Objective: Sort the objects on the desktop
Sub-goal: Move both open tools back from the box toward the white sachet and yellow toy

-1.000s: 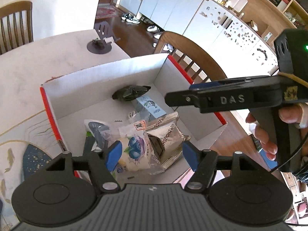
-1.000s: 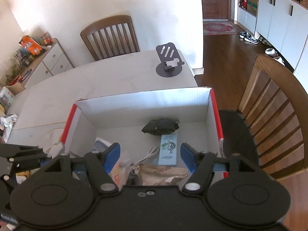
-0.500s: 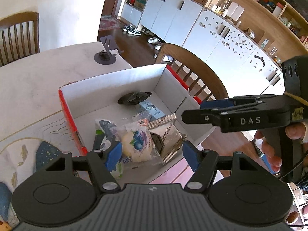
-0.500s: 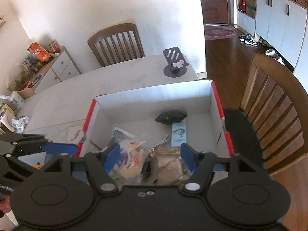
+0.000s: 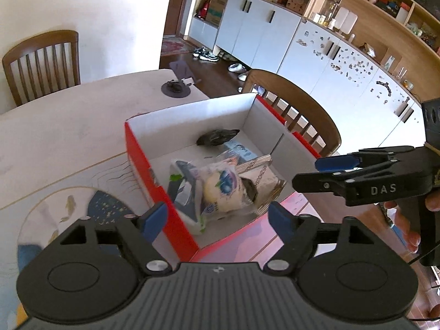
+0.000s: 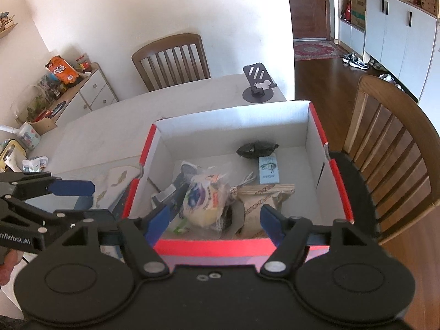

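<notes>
A red-and-white cardboard box (image 5: 143, 162) (image 6: 319, 126) stands on the table. Inside it lie a clear bag with a yellow bun (image 5: 222, 189) (image 6: 203, 200), a silver-brown snack pouch (image 5: 264, 176) (image 6: 264, 195), a light blue small box (image 6: 268, 170), a black crumpled item (image 5: 217, 139) (image 6: 257, 148) and a blue-white packet (image 5: 184, 176). My left gripper (image 5: 218, 217) is open and empty, above the box's near left corner; it also shows in the right wrist view (image 6: 73, 188). My right gripper (image 6: 213, 217) is open and empty, above the box's near wall; it also shows in the left wrist view (image 5: 335, 163).
A dark phone stand (image 6: 257, 85) (image 5: 178, 85) sits at the far table edge. A placemat with fish print (image 5: 82, 209) lies left of the box. Wooden chairs (image 6: 385, 143) (image 6: 170, 60) stand right of and behind the table. Clutter (image 6: 33, 163) lies at the far left.
Both grippers have drawn back and up from the box, so more of the box and table shows. The bun bag now lies inside the box. Both stay open.
</notes>
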Available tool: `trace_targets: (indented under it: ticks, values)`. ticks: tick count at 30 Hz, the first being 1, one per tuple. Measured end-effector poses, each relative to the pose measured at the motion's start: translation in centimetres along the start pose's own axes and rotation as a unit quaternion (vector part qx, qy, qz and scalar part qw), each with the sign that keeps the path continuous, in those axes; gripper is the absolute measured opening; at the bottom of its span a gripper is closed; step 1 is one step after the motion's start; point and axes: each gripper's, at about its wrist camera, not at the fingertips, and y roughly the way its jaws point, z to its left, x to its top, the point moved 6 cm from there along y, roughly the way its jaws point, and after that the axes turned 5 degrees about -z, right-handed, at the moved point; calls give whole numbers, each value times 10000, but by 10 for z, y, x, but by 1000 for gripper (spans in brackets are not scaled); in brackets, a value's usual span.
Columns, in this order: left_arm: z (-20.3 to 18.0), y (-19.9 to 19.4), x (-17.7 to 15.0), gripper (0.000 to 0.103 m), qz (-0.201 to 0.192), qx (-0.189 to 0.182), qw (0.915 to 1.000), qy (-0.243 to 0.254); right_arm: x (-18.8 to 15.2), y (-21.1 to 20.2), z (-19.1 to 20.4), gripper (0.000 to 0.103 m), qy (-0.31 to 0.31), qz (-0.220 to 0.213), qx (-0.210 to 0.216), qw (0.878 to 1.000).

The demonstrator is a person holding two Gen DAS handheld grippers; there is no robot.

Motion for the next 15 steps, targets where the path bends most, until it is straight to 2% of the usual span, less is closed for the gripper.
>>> trace_targets:
  ticks: [10, 12, 13, 15]
  values:
    - [18, -24, -20, 91, -115, 83, 9999, -11, -15, -12, 35, 80, -89, -215, 142, 9996]
    - [24, -31, -24, 95, -168, 125, 9998, -13, -18, -13, 44, 81, -94, -234, 194, 9995]
    - [28, -34, -26, 100, -201, 154, 9997, -6, -20, -14, 49, 81, -105, -244, 221, 9994]
    - [37, -42, -31, 101, -255, 216, 9994, -19, -24, -14, 61, 82, -199, -258, 234, 9992]
